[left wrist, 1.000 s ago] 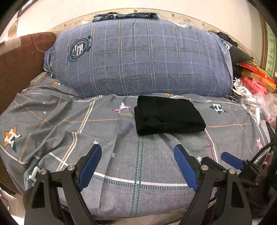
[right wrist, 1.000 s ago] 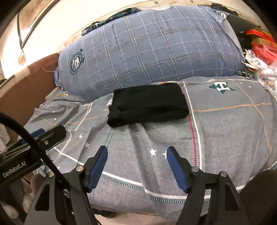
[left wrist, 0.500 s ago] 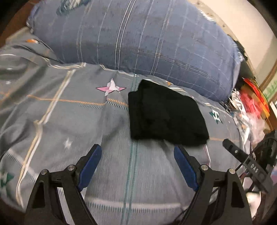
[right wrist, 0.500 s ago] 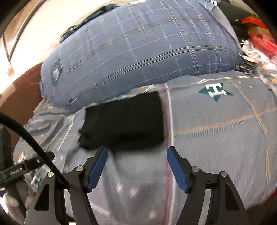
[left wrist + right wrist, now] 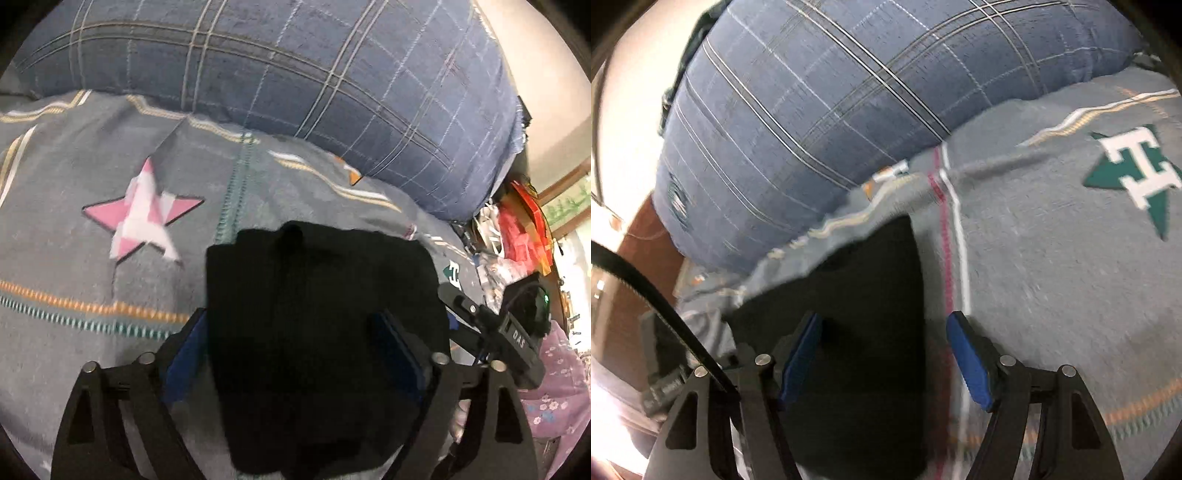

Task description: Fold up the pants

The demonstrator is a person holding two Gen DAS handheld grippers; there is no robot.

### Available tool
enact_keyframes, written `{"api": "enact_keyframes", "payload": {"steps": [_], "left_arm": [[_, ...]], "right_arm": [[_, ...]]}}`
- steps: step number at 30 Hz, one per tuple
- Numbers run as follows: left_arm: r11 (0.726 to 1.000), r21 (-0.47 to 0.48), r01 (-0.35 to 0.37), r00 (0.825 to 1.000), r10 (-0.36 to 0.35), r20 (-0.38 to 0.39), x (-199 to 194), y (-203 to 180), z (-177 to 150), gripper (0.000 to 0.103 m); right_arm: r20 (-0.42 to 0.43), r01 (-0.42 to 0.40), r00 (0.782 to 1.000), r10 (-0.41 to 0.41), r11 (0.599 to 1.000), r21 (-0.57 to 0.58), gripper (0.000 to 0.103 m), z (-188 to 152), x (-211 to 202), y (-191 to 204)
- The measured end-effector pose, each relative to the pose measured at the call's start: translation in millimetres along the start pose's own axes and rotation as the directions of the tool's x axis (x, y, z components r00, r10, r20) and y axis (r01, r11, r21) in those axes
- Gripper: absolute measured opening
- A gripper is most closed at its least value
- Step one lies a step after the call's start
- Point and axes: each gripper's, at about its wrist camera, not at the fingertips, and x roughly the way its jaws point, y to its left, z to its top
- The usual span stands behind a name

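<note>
Folded black pants (image 5: pixel 325 332) lie on a grey bed (image 5: pixel 92 280) before a blue pillow (image 5: pixel 295 81). The left claw (image 5: pixel 291 354), jaws opening, straddles them ungripped; the right claw (image 5: pixel 882 362) hangs open over their edge.

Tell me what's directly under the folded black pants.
The black pants lie on the grey patterned bedsheet; the sheet directly beneath them is covered.
</note>
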Motion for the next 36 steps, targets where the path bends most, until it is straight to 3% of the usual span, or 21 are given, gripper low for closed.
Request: {"api": "enact_keyframes", "payload": {"steps": [2, 3, 5, 7, 8, 14, 20, 24, 28, 30, 31, 32, 34, 36], "left_arm": [[0.999, 0.032, -0.021, 1.0, 0.021, 0.001, 1, -5, -2, 0.092], [0.998, 0.055, -0.04, 0.999, 0.041, -0.004, 0, -10, -5, 0.087], [0.995, 0.069, -0.068, 0.998, 0.068, 0.002, -5, -16, -8, 0.059], [0.998, 0.048, -0.043, 0.999, 0.043, 0.013, -20, -18, -7, 0.044], [0.999, 0.026, -0.022, 1.0, 0.021, 0.015, -27, -19, -7, 0.042], [1.0, 0.005, -0.003, 0.996, 0.003, 0.094, -66, -36, 5, 0.041], [0.999, -0.049, -0.02, 0.989, 0.027, 0.146, -89, -23, 16, 0.041], [0.988, -0.142, -0.053, 0.992, 0.069, 0.106, -73, 8, 15, 0.041], [0.978, -0.139, -0.156, 0.984, 0.166, 0.065, -46, 27, 13, 0.046], [0.976, -0.169, -0.136, 0.988, 0.147, 0.053, -45, 33, 11, 0.05], [0.977, -0.182, -0.114, 0.991, 0.126, 0.055, -47, 36, 10, 0.05], [0.978, -0.185, -0.098, 0.992, 0.111, 0.06, -53, 36, 9, 0.05], [0.98, -0.159, -0.119, 0.985, 0.137, 0.106, -72, 36, 8, 0.051], [0.98, -0.132, -0.152, 0.975, 0.17, 0.142, -86, 38, 6, 0.055]], "right_arm": [[-0.016, -0.048, 0.999, 0.048, 0.999, 0.007, 0.066, 4, 6, -1], [-0.029, -0.068, 0.997, 0.068, 0.998, 0.007, 0.065, 4, 10, 0], [-0.021, -0.084, 0.996, 0.084, 0.996, 0.003, 0.047, 3, 11, 3], [-0.01, -0.126, 0.992, 0.126, 0.992, 0.022, 0.031, 8, 6, 10], [0.001, -0.158, 0.987, 0.158, 0.987, 0.01, 0.029, 11, 0, 18], [0.058, -0.3, 0.95, 0.306, 0.949, -0.093, 0.029, 17, -34, 70], [0.072, -0.409, 0.909, 0.412, 0.911, -0.042, 0.029, 22, -29, 79], [-0.004, -0.384, 0.923, 0.384, 0.923, 0.006, 0.029, 12, 1, 75], [-0.056, -0.301, 0.952, 0.302, 0.953, 0.025, 0.029, 4, 30, 69], [-0.054, -0.259, 0.964, 0.261, 0.965, 0.037, 0.033, 5, 35, 62], [-0.061, -0.235, 0.97, 0.237, 0.971, 0.048, 0.039, 7, 38, 58], [-0.074, -0.195, 0.977, 0.199, 0.979, 0.06, 0.051, 7, 40, 53], [-0.071, -0.142, 0.986, 0.148, 0.985, 0.094, 0.066, 7, 37, 41], [-0.049, -0.139, 0.988, 0.146, 0.982, 0.131, 0.066, 8, 29, 32]]}}
